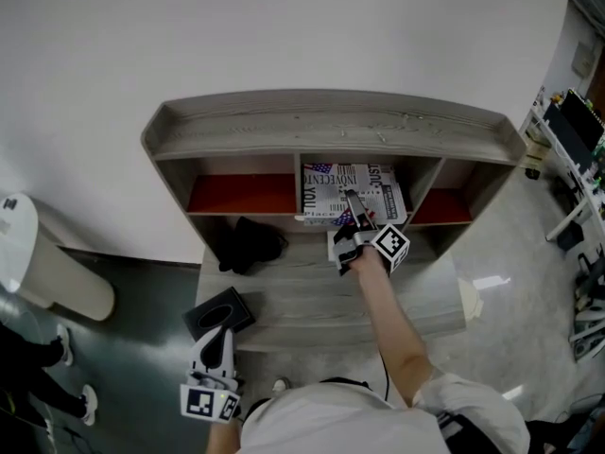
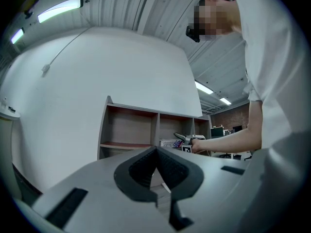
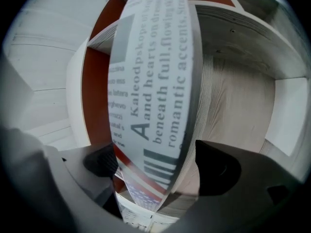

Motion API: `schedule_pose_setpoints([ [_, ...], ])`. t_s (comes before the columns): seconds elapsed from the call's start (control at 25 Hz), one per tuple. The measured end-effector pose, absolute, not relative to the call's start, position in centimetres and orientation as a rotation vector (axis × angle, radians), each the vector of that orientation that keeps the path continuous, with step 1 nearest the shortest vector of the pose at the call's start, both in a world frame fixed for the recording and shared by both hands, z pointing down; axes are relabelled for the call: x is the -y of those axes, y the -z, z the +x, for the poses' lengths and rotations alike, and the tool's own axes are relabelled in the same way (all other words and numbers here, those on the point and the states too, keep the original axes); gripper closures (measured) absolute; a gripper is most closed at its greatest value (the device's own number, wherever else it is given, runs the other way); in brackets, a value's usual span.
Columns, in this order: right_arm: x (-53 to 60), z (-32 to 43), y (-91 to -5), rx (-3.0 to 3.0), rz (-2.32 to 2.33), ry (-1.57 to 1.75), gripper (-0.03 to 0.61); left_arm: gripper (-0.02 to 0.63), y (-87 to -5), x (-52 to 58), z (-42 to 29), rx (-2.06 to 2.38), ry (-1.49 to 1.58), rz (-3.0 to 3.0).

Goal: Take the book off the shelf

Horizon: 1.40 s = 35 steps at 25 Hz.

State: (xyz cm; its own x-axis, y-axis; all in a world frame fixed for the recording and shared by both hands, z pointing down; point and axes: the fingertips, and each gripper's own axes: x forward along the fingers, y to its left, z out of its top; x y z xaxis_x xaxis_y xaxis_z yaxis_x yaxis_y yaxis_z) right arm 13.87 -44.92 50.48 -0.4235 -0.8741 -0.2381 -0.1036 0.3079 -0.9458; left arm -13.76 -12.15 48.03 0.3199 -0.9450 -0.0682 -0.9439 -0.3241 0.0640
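Right tool: jaws wide, straddling book edge, unclamped; fits pre-grip or release. Book inside shelf middle compartment, upper centre. Left tool closed, empty, idle.

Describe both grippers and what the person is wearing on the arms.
Both the left gripper and right gripper have grey-white bodies, dark ribbed pads and a cube of black-and-white square markers. The person wears a white short-sleeved shirt.

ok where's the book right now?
Head view, just right of centre: the book is in the middle compartment of the shelf, with the right gripper open around its near edge.
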Motion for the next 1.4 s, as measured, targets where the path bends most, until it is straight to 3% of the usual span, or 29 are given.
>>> schedule_pose_setpoints([
  [0.44, 45.8, 14.7, -51.6, -1.644, -0.906, 1.227, 0.121, 0.598, -48.3, 11.9, -13.4, 1.763, 0.151, 2.561],
  [0.48, 45.8, 14.7, -51.4, -1.636, -0.888, 1.224, 0.168, 0.598, -48.4, 11.9, -13.3, 1.755, 0.152, 2.561],
  [0.52, 45.8, 14.8, -51.2, -1.627, -0.874, 1.217, 0.26, 0.598, -48.5, 11.9, -13.3, 1.748, 0.152, 2.562],
  [0.92, 45.5, 14.9, -51.6, -1.6, -0.894, 1.212, 0.328, 0.598, -48.8, 11.4, -13.9, 1.743, 0.161, 2.544],
  [1.4, 45.4, 14.9, -51.8, -1.571, -0.893, 1.222, 0.33, 0.598, -49.2, 11.5, -14.1, 1.736, 0.169, 2.537],
])
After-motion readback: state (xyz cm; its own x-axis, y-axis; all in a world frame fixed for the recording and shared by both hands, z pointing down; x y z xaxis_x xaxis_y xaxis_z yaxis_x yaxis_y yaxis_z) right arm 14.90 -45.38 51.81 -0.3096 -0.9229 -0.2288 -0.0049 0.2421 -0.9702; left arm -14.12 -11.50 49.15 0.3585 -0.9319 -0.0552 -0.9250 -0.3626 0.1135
